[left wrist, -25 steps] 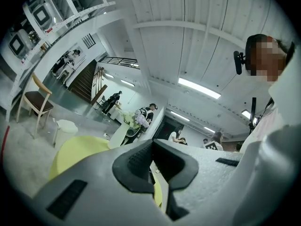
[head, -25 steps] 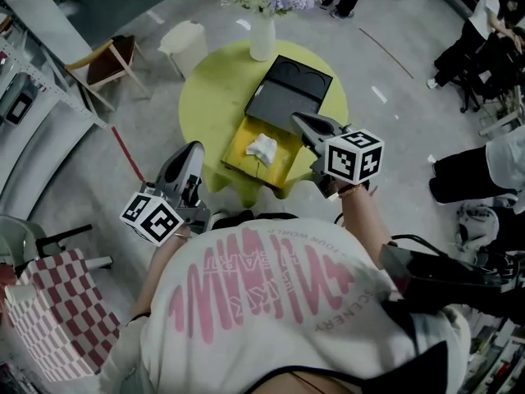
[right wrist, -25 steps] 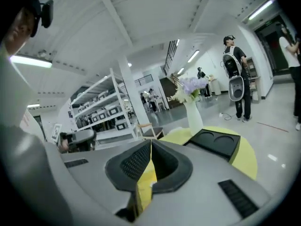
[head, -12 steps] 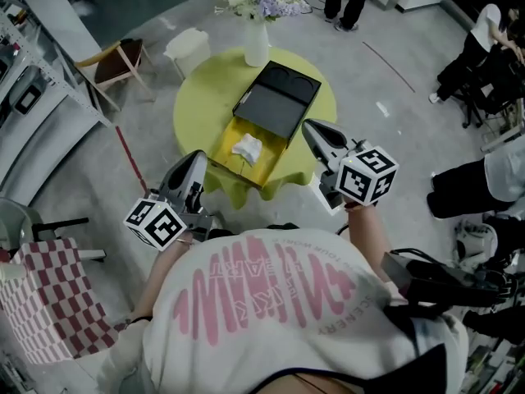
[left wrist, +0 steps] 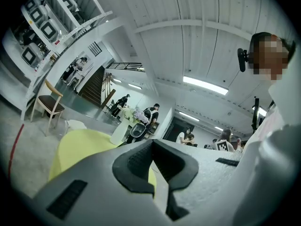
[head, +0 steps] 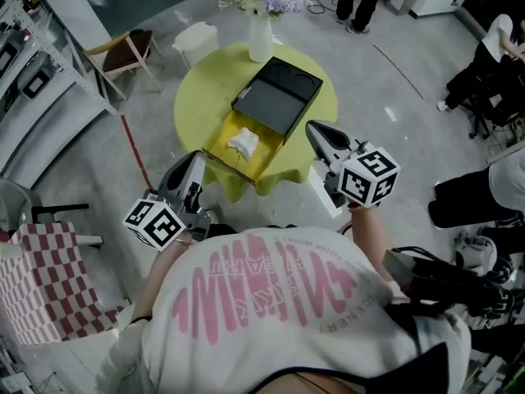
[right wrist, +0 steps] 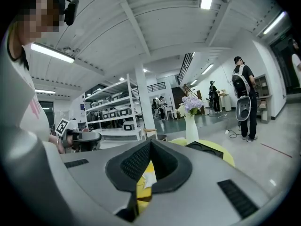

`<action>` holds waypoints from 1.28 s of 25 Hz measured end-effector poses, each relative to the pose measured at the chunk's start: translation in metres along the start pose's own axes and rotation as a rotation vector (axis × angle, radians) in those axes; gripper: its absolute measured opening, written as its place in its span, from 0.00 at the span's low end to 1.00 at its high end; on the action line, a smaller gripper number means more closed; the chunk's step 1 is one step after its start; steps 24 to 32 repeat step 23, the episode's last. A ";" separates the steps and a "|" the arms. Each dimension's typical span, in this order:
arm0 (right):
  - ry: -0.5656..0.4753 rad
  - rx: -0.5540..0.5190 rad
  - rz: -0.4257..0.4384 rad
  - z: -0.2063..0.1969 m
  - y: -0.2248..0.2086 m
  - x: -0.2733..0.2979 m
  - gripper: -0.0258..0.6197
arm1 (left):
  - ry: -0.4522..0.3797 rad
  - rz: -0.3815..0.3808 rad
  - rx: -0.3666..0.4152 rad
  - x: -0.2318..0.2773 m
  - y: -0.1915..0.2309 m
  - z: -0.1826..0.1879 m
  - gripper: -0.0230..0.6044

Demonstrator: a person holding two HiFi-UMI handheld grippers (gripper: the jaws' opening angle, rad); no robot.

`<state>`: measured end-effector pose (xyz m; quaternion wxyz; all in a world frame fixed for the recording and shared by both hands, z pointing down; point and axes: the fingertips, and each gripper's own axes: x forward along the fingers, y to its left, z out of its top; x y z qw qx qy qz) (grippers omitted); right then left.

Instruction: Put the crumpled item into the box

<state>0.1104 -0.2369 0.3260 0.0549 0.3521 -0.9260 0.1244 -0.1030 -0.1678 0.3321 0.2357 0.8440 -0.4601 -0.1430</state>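
Observation:
A white crumpled item [head: 244, 142] lies inside the open yellow box [head: 267, 158], whose black lid [head: 277, 97] is folded back on the round yellow-green table [head: 201, 97]. My left gripper [head: 195, 152] is shut and empty, held off the table's near left edge. My right gripper [head: 312, 127] is shut and empty too, beside the table's right edge and clear of the box. In the right gripper view the shut tips [right wrist: 150, 142] frame the yellow box [right wrist: 143, 171] and the white item [right wrist: 150, 181]. Past the shut tips [left wrist: 153, 142], the left gripper view catches only the table [left wrist: 77, 145].
A white vase of flowers [head: 262, 31] stands at the table's far edge. A wooden chair [head: 123, 56] and a white stool [head: 195, 38] are beyond on the left. Shelving runs along the left, a checkered seat [head: 45, 290] is near left, and people [head: 484, 72] are at the right.
Both grippers have drawn back from the table toward me. The right one was over the box's near corner and is now off to its right. The crumpled item has stayed in the box.

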 end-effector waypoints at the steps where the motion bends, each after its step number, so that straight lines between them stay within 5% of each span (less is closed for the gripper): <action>1: 0.000 0.001 0.004 0.000 -0.001 -0.001 0.05 | -0.001 0.003 0.001 0.001 -0.001 0.000 0.05; 32: 0.044 -0.034 0.030 -0.006 -0.015 0.008 0.05 | -0.035 -0.005 0.021 0.014 -0.005 0.002 0.05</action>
